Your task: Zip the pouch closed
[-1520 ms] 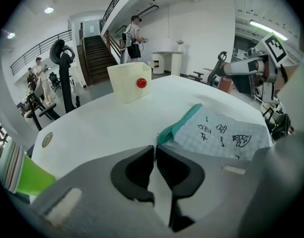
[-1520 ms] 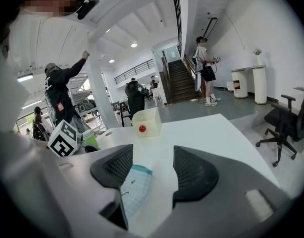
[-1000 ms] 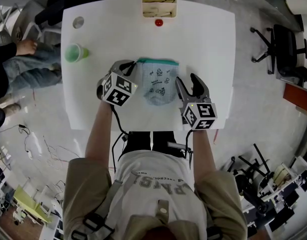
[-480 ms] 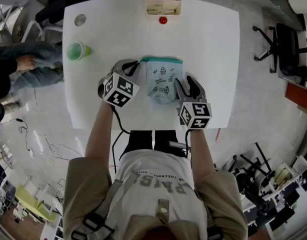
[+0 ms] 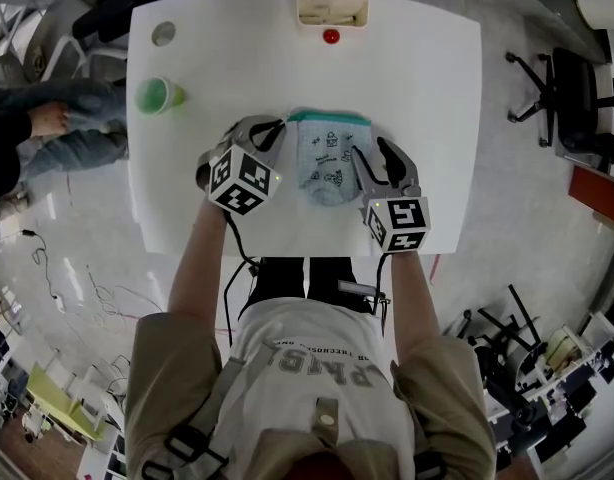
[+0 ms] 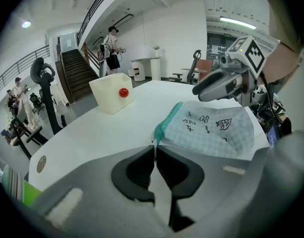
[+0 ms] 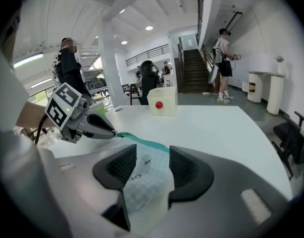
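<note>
You stand at a white table [image 5: 427,88] in an open, lab-style office hall: wheeled office chairs [image 5: 569,96] at 3 o'clock, cables [image 5: 87,288] trailing over the glossy floor [image 5: 527,218] at 8 o'clock, equipment stands [image 5: 507,340] at 5 o'clock, a staircase [image 6: 78,72] rising beyond the table.

Wht table [image 5: 427,88], gry floor [image 5: 532,203], office chair [image 5: 572,93], stairs [image 6: 75,72] in bkgd.
</note>
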Tool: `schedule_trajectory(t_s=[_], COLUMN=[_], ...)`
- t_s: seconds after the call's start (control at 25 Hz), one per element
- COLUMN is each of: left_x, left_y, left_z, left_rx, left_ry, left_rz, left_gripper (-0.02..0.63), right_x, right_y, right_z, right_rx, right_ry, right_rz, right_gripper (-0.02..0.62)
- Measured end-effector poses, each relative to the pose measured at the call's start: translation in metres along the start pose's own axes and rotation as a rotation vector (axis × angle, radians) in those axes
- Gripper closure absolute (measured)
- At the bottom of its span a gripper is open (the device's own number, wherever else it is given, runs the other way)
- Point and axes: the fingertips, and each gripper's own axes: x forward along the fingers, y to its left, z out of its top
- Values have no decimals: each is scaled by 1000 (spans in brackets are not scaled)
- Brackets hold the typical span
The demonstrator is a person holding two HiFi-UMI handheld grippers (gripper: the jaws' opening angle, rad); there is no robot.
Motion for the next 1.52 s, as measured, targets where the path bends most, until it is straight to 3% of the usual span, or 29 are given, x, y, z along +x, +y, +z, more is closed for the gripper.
schedule_trajectory(t_s=[0.24,0.44,0.72,1.08,1.52], left_x=[-3,-5,-3,-1,-2], left_y=[2,1,0,1,-1], left_z=[9,14,19,19,22], left_rx=[65,100,131,159,176], left_ry=[-20,-19,-2,6,16], left_rz=[3,-10,-29,-42,-45], left_gripper=[583,583,583,583,583], right_x=[35,66,94,115,114], right_y=[3,32,55,78,89], right_z=[52,71,46,40,12], right_rx=[-252,-504,-828,-1205,-1530], right_ry=[-13,54,249,368,517], right_rz=[160,342,544,724,927], right_gripper=[391,405,410,417,442])
